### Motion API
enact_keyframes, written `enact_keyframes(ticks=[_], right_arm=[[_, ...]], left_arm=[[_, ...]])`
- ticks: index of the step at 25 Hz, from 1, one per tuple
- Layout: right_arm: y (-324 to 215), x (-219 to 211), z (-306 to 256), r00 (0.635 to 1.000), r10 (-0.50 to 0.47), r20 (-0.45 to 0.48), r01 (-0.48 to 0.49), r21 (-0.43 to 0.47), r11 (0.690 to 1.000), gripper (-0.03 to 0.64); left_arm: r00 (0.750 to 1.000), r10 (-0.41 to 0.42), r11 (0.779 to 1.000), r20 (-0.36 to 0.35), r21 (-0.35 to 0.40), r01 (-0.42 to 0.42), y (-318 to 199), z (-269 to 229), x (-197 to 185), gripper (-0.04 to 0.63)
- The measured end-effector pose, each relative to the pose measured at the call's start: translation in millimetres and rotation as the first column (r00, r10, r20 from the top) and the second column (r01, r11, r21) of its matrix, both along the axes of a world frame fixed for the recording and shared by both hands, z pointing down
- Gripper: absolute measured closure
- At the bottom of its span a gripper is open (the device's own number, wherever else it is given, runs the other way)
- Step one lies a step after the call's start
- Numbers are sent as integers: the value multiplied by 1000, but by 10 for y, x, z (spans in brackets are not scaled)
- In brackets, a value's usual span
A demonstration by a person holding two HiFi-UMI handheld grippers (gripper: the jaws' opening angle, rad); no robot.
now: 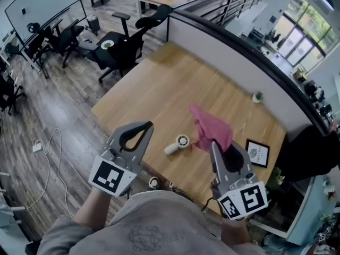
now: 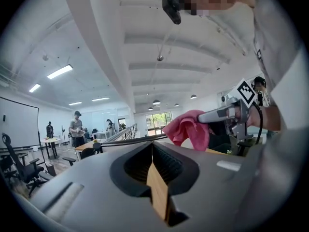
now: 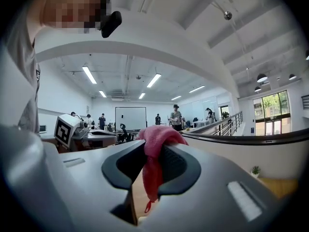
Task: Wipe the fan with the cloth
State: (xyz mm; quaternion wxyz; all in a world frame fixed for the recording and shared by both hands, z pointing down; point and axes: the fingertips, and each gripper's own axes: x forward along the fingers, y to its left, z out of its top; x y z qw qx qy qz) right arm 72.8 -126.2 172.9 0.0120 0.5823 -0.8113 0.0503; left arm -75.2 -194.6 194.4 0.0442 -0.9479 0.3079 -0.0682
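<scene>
A small white hand-held fan point(image 1: 178, 144) lies on the wooden table point(image 1: 159, 89), below and between my two raised grippers. My right gripper point(image 1: 214, 145) is shut on a pink cloth point(image 1: 212, 129), which bunches over its tips and hangs down. In the right gripper view the cloth point(image 3: 155, 153) is pinched between the jaws of the right gripper point(image 3: 153, 146). My left gripper point(image 1: 150, 125) is shut with nothing in it; the left gripper view shows the left gripper point(image 2: 152, 146) with its jaws meeting, and the cloth point(image 2: 186, 129) off to the right.
A framed picture point(image 1: 257, 153) lies near the table's right corner and a tiny potted plant point(image 1: 257, 96) stands at its far edge by a low wall point(image 1: 239, 52). Black office chairs point(image 1: 119, 47) stand beyond the table. A cable point(image 1: 50, 153) trails on the floor.
</scene>
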Motion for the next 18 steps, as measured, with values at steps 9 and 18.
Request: enact_keyframes(ticks=[9,18], right_arm=[[126,-54,168,1000,-14,-2,14,-55,998,535],[110,-137,87,996,-31,-84,30,-18,999,535]], left_arm=[[1000,-29,998,6,-47,29,45,121,-84,594],[999,-45,998,12,-50,45,3,144,-82,594]])
